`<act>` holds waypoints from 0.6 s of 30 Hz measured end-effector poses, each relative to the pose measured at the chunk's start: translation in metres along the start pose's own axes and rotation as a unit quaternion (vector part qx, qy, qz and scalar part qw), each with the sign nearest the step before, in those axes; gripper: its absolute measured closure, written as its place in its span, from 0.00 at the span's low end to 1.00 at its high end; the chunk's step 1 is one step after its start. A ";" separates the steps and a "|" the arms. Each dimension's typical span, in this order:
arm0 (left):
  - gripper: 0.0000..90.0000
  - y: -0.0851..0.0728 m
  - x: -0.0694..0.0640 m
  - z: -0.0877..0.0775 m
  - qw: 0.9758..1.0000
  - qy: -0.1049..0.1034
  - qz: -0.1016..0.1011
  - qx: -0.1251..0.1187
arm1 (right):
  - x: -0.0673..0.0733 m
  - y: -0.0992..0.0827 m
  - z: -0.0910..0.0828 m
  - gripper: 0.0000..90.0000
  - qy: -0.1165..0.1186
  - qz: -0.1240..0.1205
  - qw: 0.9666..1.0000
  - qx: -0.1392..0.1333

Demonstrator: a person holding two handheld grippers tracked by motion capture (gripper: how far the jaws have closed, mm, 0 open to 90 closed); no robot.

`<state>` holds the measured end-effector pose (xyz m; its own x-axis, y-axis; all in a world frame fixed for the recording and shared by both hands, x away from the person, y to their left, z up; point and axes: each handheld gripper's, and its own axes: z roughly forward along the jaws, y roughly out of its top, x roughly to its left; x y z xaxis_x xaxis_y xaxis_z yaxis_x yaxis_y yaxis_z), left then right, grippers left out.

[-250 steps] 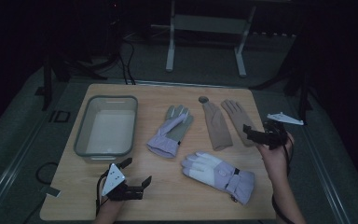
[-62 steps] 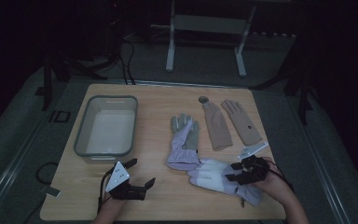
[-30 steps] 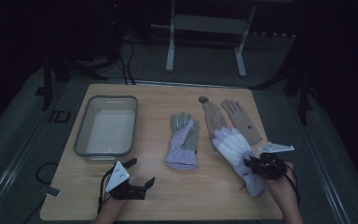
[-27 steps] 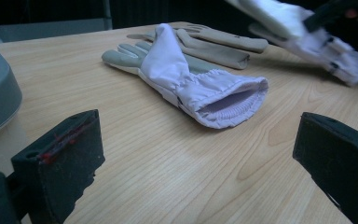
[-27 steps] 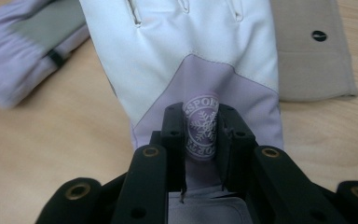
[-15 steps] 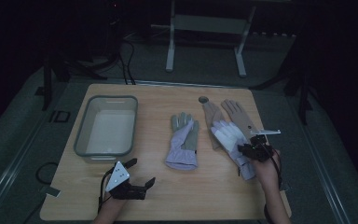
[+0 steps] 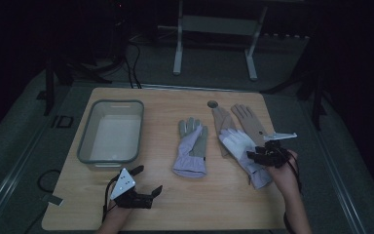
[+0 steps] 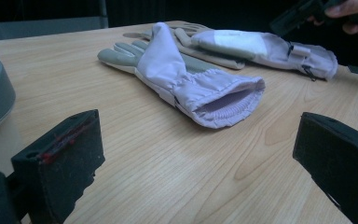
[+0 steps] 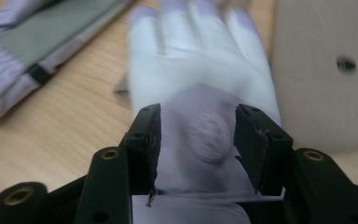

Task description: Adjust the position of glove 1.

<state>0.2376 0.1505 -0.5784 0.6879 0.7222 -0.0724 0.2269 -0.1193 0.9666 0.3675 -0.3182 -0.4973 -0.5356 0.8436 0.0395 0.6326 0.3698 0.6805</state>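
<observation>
- At the far left of my table (image 7: 175, 204) sits the grey tub (image 7: 85, 146), near the left edge, with its long side running away from me.
- My left gripper (image 7: 143, 187) rests low at the near edge, just in front of the tub. Its jaws stand wide apart with only bare wood between them, and they hold nothing.
- From the left gripper view, those jaws frame the middle glove (image 8: 186, 79), which lies flat some way ahead with its cuff mouth facing me and its grey fingers pointing away.
- In the high view that middle glove (image 7: 192, 148) lies near the table's centre, well apart from the tub and apart from the gloves to its right.
- Next comes the white glove (image 7: 238, 146), the one I am working on. It lies on the right half of the table, fingers pointing away and towards the left, and they overlap the near end of the tan gloves (image 7: 246, 119).
- The tan gloves lie side by side at the far right, just beside a round hole (image 7: 213, 104) in the tabletop.
- My right gripper (image 7: 258, 157) is over the white glove's cuff end. Its jaws have just been opening and now stand about half apart.
- In the right gripper view the white glove (image 9: 200, 84) lies between and beyond the pads (image 9: 151, 140), which straddle it without pressing on it, so it is not gripped.
</observation>
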 end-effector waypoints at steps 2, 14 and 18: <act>0.02 0.000 0.000 0.000 1.000 0.000 0.000 0.000 | 0.000 0.002 -0.002 0.57 0.010 -0.020 1.000 0.001; 0.02 0.000 0.000 0.000 1.000 0.000 0.000 0.000 | -0.017 -0.011 0.022 0.54 0.023 -0.054 0.996 0.067; 0.02 0.000 0.000 0.000 1.000 0.001 0.000 0.000 | -0.018 -0.017 0.029 0.66 0.038 -0.043 0.996 0.064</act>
<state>0.2374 0.1503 -0.5785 0.6872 0.7230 -0.0713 0.2264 -0.1198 0.9666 0.3833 -0.3282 -0.5308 -0.6291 0.7761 0.0443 0.6464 0.4906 0.5844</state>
